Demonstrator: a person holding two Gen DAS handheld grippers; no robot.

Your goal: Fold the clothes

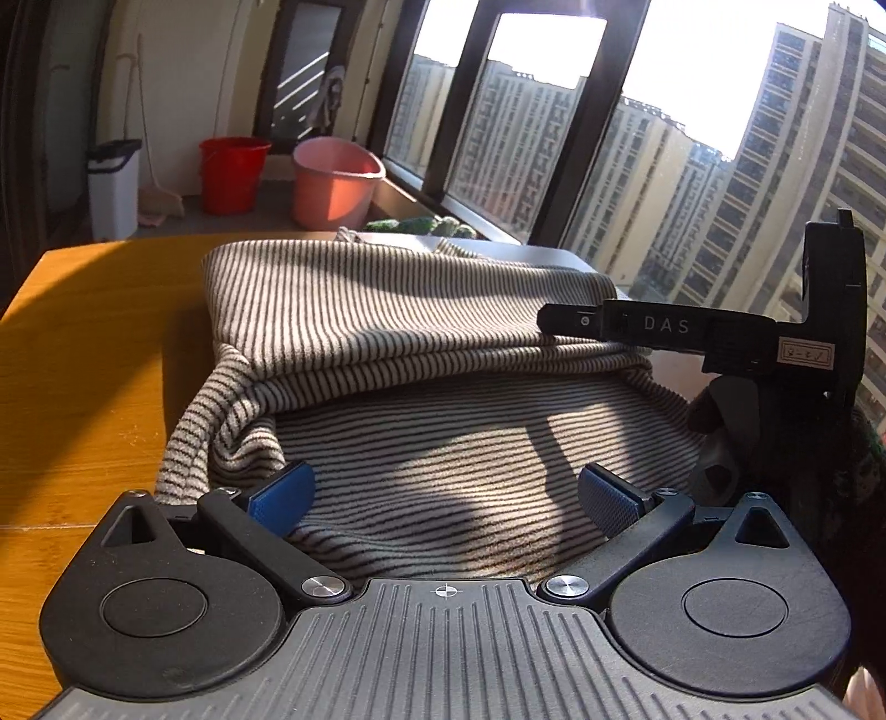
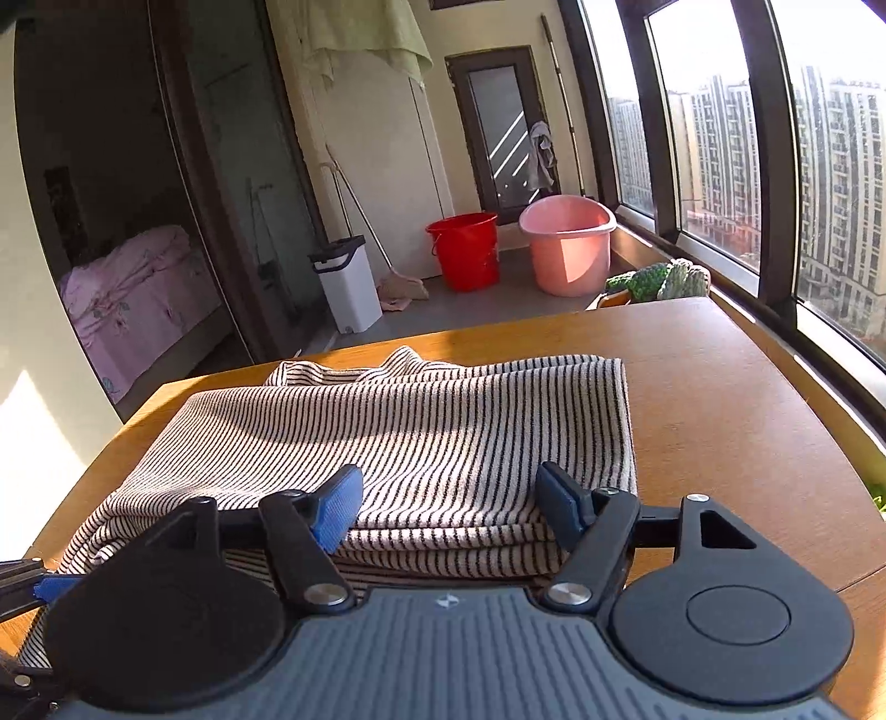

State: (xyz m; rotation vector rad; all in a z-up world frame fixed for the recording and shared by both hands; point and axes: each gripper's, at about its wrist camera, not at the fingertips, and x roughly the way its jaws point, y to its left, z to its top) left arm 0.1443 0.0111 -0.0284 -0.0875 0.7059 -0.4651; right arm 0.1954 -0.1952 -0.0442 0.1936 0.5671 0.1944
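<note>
Shirt (image 2: 421,437) lies folded in layers mid-counter (image 2: 720,399).
Soft, light and floppy: pinch its stacked near hem, all layers together. Your left gripper (image 1: 443,493) and right gripper (image 2: 448,509) both gape, grasping nothing.

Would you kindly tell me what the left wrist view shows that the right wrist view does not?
Only the left wrist view shows the right tongs from the side, reaching over the striped garment. Only the right wrist view shows a doorway to a bed with pink bedding and a pale green cloth hanging above. Both show the garment on the wooden table, the red bucket and the pink tub.
</note>
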